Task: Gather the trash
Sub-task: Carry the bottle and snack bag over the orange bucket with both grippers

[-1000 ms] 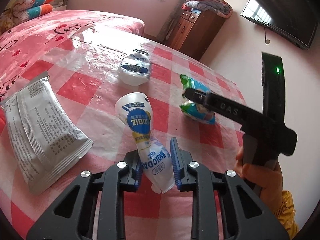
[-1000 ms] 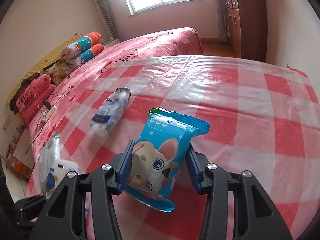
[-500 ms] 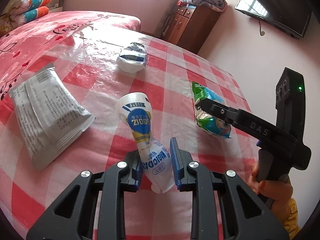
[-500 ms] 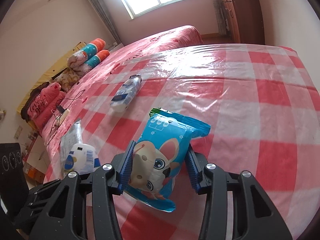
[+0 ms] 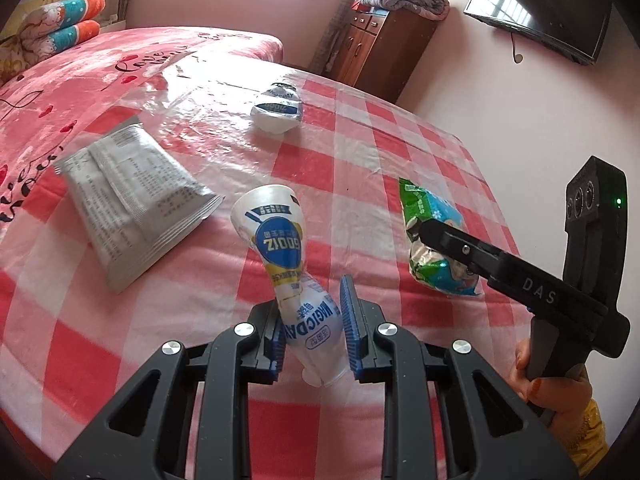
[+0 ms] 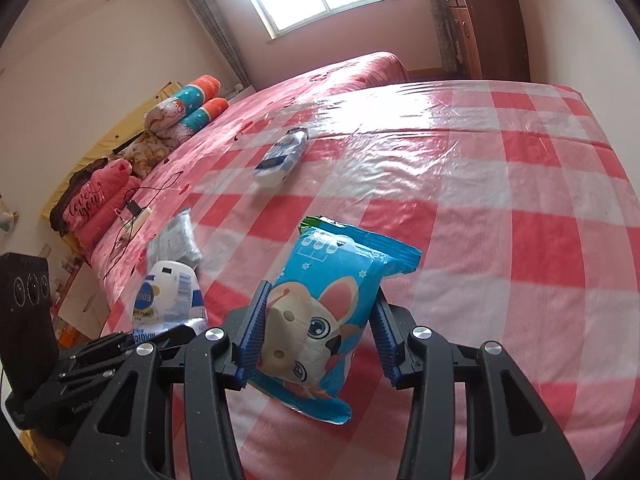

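My left gripper (image 5: 313,322) is shut on a crushed white and blue plastic bottle (image 5: 286,264), held above the red checked tablecloth (image 5: 360,168). My right gripper (image 6: 318,334) is shut on a blue snack packet with a cartoon rabbit (image 6: 324,316), also lifted off the table. In the left wrist view the packet (image 5: 434,248) hangs in the right gripper at the right. In the right wrist view the held bottle (image 6: 166,300) shows at the lower left. A second crushed bottle (image 5: 277,107) and a silver foil bag (image 5: 128,196) lie on the table.
The second bottle (image 6: 282,156) and the foil bag (image 6: 174,242) also show in the right wrist view. A pink bed (image 5: 120,64) with rolled quilts (image 6: 188,108) lies beyond the table. A wooden cabinet (image 5: 380,52) and a wall TV (image 5: 540,8) stand at the back right.
Both grippers have pulled back and risen from the table with their items still held. The right gripper with the packet has shifted lower and to the right in the left wrist view.
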A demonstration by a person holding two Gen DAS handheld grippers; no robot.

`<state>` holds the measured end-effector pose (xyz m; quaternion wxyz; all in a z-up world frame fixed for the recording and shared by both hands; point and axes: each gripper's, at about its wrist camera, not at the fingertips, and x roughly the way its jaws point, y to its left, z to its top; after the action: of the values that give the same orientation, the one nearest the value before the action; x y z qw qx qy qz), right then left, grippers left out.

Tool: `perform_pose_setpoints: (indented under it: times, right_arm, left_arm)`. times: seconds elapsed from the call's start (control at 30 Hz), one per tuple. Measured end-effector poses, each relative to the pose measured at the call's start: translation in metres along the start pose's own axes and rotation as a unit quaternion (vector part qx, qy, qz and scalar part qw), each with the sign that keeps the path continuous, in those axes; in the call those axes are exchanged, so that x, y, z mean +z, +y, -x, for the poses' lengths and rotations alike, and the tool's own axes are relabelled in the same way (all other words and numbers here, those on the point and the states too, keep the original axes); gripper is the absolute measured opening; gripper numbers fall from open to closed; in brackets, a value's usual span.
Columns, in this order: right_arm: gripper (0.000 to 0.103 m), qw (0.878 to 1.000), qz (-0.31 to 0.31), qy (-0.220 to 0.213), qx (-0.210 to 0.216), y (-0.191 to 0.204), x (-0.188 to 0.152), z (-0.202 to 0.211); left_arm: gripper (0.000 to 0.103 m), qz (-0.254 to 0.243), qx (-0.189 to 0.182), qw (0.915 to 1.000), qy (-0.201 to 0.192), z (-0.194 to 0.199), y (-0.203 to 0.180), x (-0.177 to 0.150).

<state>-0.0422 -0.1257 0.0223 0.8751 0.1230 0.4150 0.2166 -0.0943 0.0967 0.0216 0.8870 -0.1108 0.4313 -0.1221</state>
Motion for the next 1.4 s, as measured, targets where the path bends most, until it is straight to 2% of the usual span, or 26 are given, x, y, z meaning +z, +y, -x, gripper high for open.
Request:
perform_pose_setpoints:
  times: [0.37, 0.73, 1.13, 1.4]
  right_arm:
    - [0.049, 1.0, 0.002, 0.009, -0.001, 0.015, -0.028, 0.02]
    - [0.049, 0.999, 0.033, 0.014, 0.003, 0.043, -0.044, 0.032]
    - [0.049, 0.997, 0.073, 0.027, 0.022, 0.087, -0.055, 0.035]
    - [0.049, 0.991, 0.102, 0.063, 0.065, 0.128, -0.066, 0.023]
  left_arm:
    - [0.026, -0.03, 0.024, 0.9992, -0.01, 0.033, 0.002, -0.024]
    - [0.026, -0.044, 0.05, 0.9974, -0.028, 0.065, 0.011, -0.041]
    - [0.026, -0.025, 0.078, 0.9959, -0.039, 0.1, 0.041, -0.064]
    - [0.026, 0.004, 0.112, 0.993, -0.037, 0.123, 0.076, -0.086]
